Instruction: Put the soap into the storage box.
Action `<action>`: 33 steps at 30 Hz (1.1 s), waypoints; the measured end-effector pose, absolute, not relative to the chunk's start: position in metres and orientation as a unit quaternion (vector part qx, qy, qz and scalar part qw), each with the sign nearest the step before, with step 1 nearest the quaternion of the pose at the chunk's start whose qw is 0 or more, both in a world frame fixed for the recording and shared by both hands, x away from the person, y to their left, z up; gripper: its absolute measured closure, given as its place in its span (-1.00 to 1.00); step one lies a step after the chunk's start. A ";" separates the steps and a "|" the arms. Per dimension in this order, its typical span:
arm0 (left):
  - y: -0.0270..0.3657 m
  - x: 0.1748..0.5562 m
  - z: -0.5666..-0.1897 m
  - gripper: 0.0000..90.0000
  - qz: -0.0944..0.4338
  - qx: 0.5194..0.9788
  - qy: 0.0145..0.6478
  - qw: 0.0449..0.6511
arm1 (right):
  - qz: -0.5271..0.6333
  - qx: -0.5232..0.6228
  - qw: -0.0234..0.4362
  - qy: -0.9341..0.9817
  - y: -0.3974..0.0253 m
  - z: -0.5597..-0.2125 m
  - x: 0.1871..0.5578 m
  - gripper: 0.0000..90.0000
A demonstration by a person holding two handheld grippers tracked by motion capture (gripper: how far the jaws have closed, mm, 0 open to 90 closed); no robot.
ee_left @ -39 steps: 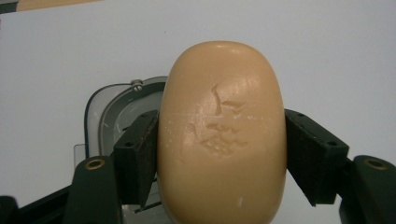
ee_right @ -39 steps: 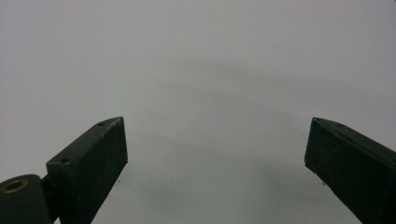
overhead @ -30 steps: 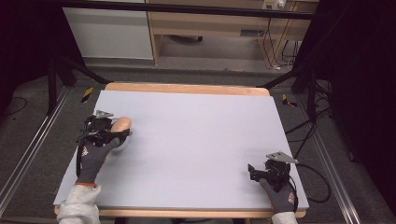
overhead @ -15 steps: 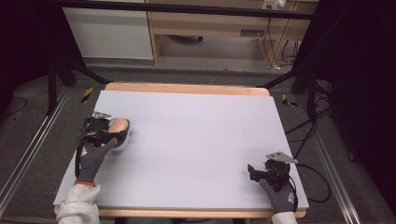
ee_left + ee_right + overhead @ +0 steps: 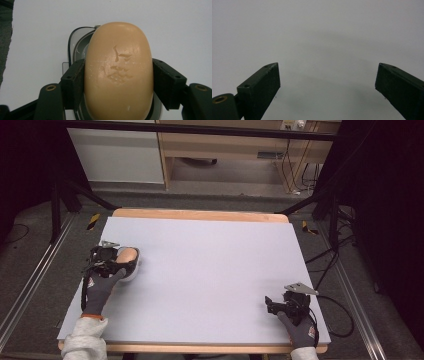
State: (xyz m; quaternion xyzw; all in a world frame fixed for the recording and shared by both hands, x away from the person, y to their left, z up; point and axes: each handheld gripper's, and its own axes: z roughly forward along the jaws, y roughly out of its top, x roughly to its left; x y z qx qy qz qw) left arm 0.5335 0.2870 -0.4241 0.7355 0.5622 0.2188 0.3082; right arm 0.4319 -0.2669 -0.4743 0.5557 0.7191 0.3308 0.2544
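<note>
1. Two grippers are working over the pale table (image 5: 210, 270): the left gripper (image 5: 119, 82) is clamping a tan oval bar of soap (image 5: 118, 72), one black jaw pressing on each long side of it.
2. The soap is sitting near the table's left edge, directly over a clear soap dish (image 5: 76, 45) whose rim is peeking out beyond and beside it. Whether the bar is resting in the dish or hanging just above it, I cannot tell.
3. The jaws are gripping the bar across its narrow width, probably because that span fits between them and the rounded ends are staying free to settle into the dish.
4. In the high view the left gripper (image 5: 111, 261) is lying low, with the gloved left hand (image 5: 100, 287) behind it, which is likely keeping the slippery bar level.
5. The right gripper (image 5: 328, 82) is holding its jaws spread wide with nothing between them, just bare tabletop ahead. In the high view the right gripper (image 5: 285, 305) is waiting near the front right corner, well apart from the soap.
6. Open room is stretching across the whole middle and far side of the table, so either hand is having free passage there. The left edge is lying close beside the dish, so any sideways slide that way is risking a drop.
</note>
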 end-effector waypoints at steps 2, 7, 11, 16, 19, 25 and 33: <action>0.287 0.534 -0.424 -0.30 0.217 0.735 0.562 0.310 | 0.331 0.556 0.255 0.719 -0.267 -0.474 0.432 -0.86; 0.286 0.534 -0.425 -0.30 0.221 0.736 0.560 0.308 | 0.330 0.555 0.254 0.720 -0.267 -0.474 0.432 -0.86; 0.286 0.534 -0.425 -0.31 0.220 0.734 0.563 0.309 | 0.330 0.555 0.254 0.720 -0.267 -0.474 0.432 -0.86; 0.285 0.534 -0.425 -0.31 0.220 0.734 0.564 0.309 | 0.330 0.556 0.253 0.720 -0.266 -0.475 0.432 -0.86; 0.285 0.534 -0.426 -0.28 0.223 0.735 0.563 0.305 | 0.331 0.555 0.253 0.720 -0.266 -0.475 0.432 -0.86; 0.285 0.534 -0.427 -0.26 0.224 0.734 0.564 0.303 | 0.331 0.556 0.252 0.720 -0.266 -0.475 0.432 -0.86; 0.280 0.534 -0.426 -0.37 0.225 0.742 0.555 0.300 | 0.331 0.555 0.253 0.720 -0.266 -0.474 0.432 -0.86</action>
